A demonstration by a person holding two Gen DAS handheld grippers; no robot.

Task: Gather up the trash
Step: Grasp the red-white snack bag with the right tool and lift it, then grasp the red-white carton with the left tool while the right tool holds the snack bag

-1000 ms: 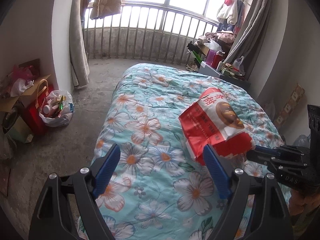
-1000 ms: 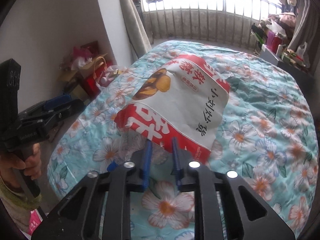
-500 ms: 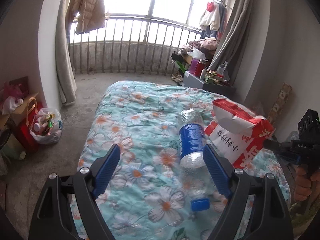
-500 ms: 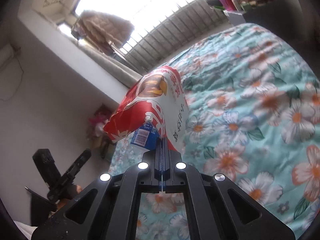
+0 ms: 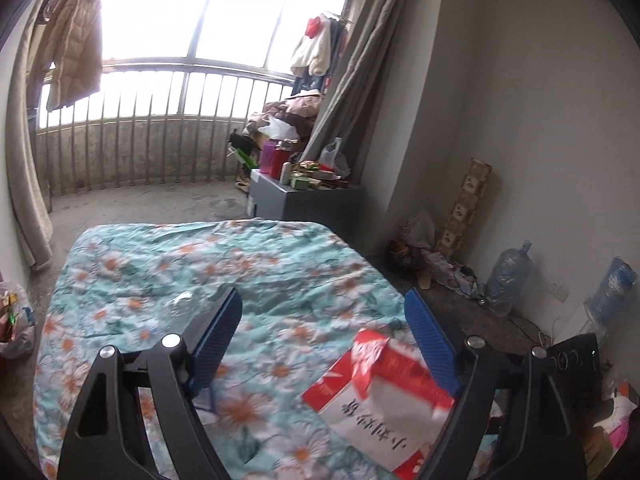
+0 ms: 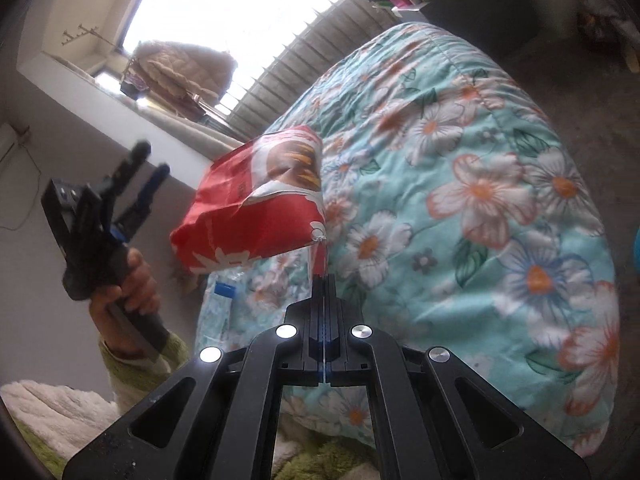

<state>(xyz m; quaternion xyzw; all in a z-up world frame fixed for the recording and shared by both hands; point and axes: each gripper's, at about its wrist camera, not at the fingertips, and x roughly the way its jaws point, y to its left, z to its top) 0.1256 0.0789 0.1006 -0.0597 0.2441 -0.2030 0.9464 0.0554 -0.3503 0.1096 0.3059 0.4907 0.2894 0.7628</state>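
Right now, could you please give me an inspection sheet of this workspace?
Surface: bed under a floral quilt, rumpled.
Job's things: red snack bag lifted off the quilt by its corner; clear plastic bottle with a blue cap lying on the quilt beneath it.
Clutter: full plastic bag on the floor beside the bed; crowded grey cabinet.
Grippers: right gripper shut on the bag's corner; left gripper open, holding nothing.
Cables: thin wires on the floor by the water jug.
Surroundings: barred window, hanging coat, curtain.
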